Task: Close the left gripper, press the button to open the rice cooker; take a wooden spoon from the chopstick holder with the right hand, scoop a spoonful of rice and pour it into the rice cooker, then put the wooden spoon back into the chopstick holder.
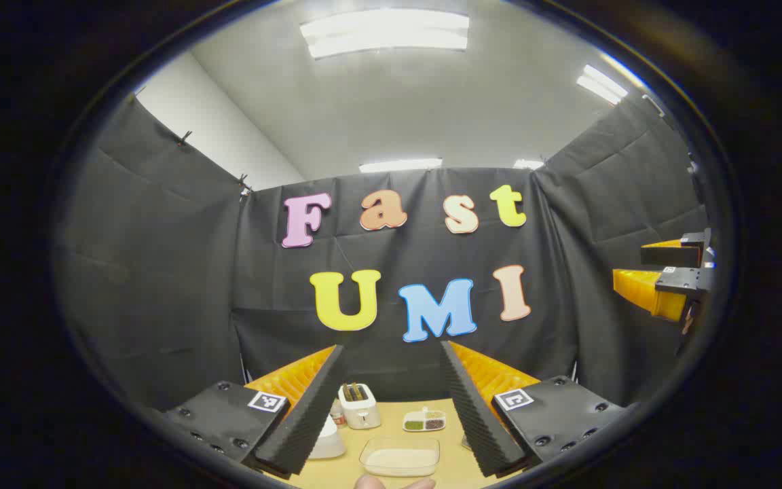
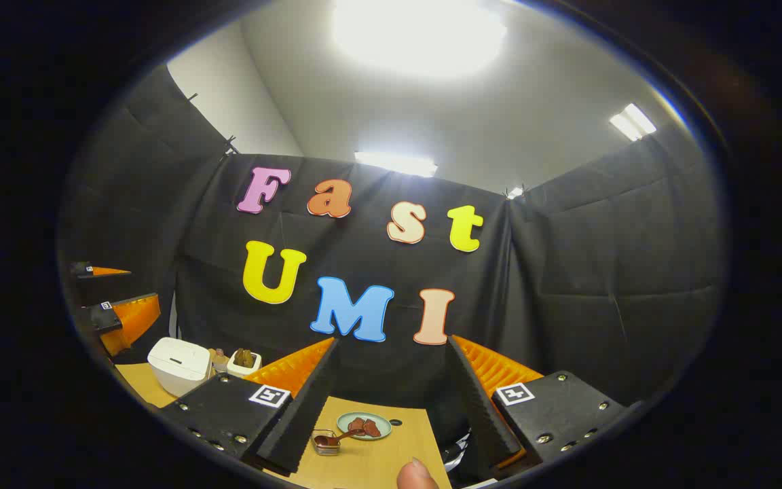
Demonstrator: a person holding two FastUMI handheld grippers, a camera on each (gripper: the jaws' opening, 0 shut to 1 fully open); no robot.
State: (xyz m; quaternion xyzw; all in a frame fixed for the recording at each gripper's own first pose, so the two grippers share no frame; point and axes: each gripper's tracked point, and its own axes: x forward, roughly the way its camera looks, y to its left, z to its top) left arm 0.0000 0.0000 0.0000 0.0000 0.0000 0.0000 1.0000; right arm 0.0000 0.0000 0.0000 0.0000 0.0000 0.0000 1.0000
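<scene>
My left gripper [image 1: 391,350] is open and empty, held high and aimed at the back wall. Below its fingers, the white rice cooker [image 1: 328,440] peeks out behind the left finger, lid down. A white chopstick holder [image 1: 359,405] with wooden handles stands beside it, and a clear tray of rice [image 1: 400,456] lies nearer. My right gripper [image 2: 392,341] is also open and empty, raised above the table's right part. In the right gripper view, the rice cooker [image 2: 178,365] and chopstick holder [image 2: 244,362] sit far left, with the left gripper [image 2: 109,299] above them. The right gripper [image 1: 669,275] appears at the far right of the left gripper view.
A small divided dish [image 1: 424,421] sits behind the rice tray on the wooden table [image 1: 455,462]. A green plate with brown pieces [image 2: 364,426] and a small glass dish holding a spoon [image 2: 326,441] lie under the right gripper. A fingertip [image 2: 417,475] shows at the bottom edge.
</scene>
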